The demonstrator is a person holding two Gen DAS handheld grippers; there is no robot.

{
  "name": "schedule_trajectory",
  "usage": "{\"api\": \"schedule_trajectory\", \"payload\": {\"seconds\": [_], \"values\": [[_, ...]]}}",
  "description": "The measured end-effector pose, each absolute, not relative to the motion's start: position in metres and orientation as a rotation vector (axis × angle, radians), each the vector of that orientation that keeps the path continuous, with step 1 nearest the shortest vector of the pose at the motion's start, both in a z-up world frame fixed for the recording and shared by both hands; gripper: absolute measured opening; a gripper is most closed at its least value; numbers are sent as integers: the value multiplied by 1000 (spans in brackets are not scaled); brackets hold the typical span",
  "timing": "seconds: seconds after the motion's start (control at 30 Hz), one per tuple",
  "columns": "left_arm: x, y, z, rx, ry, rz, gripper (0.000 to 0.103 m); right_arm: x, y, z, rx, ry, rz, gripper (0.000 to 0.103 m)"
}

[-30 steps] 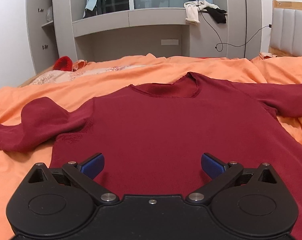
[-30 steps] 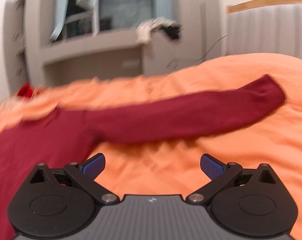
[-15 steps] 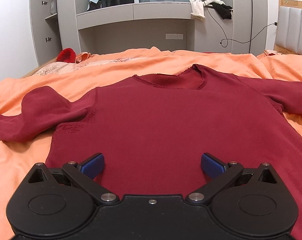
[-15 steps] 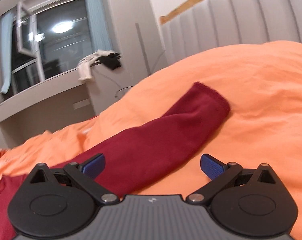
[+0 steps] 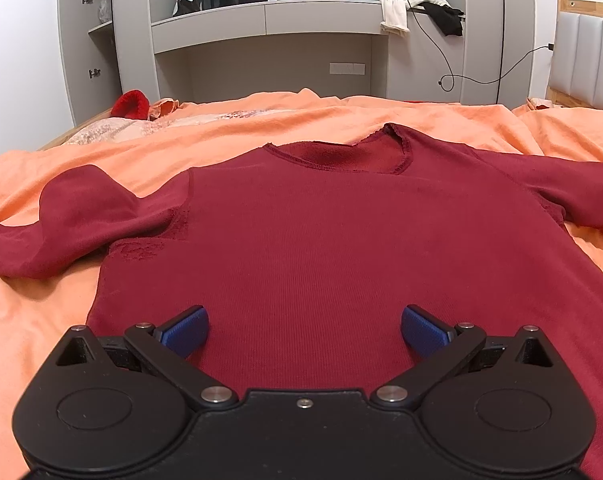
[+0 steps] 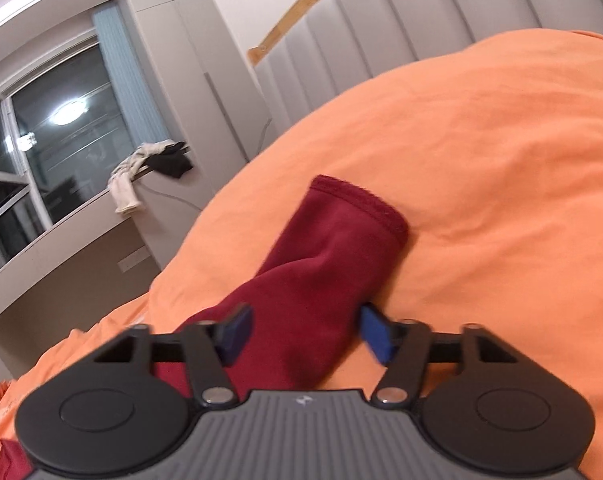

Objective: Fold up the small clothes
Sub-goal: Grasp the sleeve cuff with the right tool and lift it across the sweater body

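Right gripper (image 6: 301, 330) now over the sleeve (image 6: 325, 264), fingers closing; left fingers apart; orange bedspread (image 5: 261, 128).

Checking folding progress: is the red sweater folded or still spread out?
Spread: the red sweater lies flat on the orange bedding, both sleeves out sideways.

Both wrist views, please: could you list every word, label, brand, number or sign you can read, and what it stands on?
No readable words or numbers in either view.
Right gripper body: a small pale emblem, not letters I can read.
Dark red sweater: no label or print visible.
Wall plate under the shelf: plain, no text legible.
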State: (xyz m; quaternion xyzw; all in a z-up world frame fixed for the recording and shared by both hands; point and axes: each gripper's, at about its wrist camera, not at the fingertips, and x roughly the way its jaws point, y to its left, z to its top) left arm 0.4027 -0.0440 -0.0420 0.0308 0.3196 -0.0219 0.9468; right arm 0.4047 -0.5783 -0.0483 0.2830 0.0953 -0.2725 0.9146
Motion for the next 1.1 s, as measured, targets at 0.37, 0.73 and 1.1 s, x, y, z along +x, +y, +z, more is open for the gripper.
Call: {"api": "schedule_trajectory", "payload": {"seconds": [0.37, 0.73, 1.1], "values": [[404, -24, -26, -22, 630, -19, 103, 422, -617, -45, 777, 150, -634, 6], [401, 21, 7, -164, 530, 78, 103, 474, -482, 66, 304, 39, -305, 6], [393, 58, 20, -244, 426, 233, 103, 516, -304, 84, 113, 111, 190, 6]]}}
